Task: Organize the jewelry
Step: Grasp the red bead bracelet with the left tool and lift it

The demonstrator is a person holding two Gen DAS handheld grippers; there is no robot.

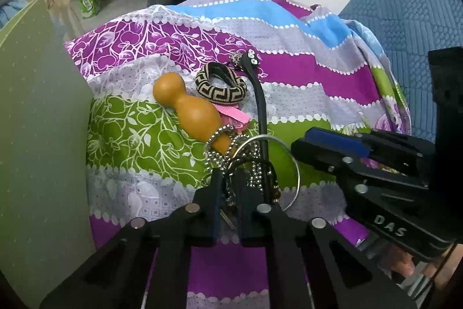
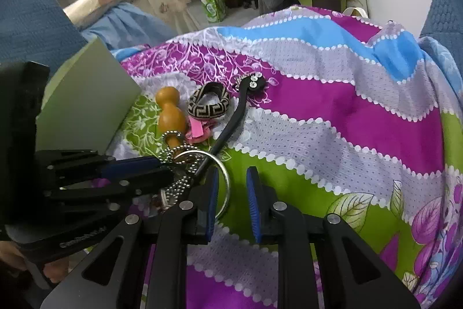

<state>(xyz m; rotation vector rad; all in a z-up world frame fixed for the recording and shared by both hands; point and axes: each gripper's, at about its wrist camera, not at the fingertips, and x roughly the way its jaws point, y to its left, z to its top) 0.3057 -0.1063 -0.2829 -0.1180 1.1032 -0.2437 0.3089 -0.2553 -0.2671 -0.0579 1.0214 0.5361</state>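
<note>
The jewelry is lying in a loose heap on the patterned bedsheet (image 1: 303, 94), and both tongs are coming at the near end of it, probably because that is where the pieces are tangled and need teasing apart. The left tongs (image 1: 228, 193) are closing down into the knot of beaded chain (image 1: 220, 155), their jaws nearly together with chain and small dark bits between them; whether the pads are truly gripping is hard to tell, since the tips are hiding the contact. The right tongs (image 2: 231, 193) are standing partly apart, with one finger sitting just inside the silver bangle (image 2: 224, 178) and nothing pinched, likely to steady or hook the ring while the chain is being pulled free. Farther back, the wooden gourd (image 1: 185, 109), the patterned fabric band (image 1: 221, 86), a pink ribbon (image 1: 231, 112) and a black hair stick (image 1: 259, 100) are resting touching or just beside one another. A pale green board (image 1: 40, 135) is standing at the left, perhaps the place for sorted pieces.
</note>
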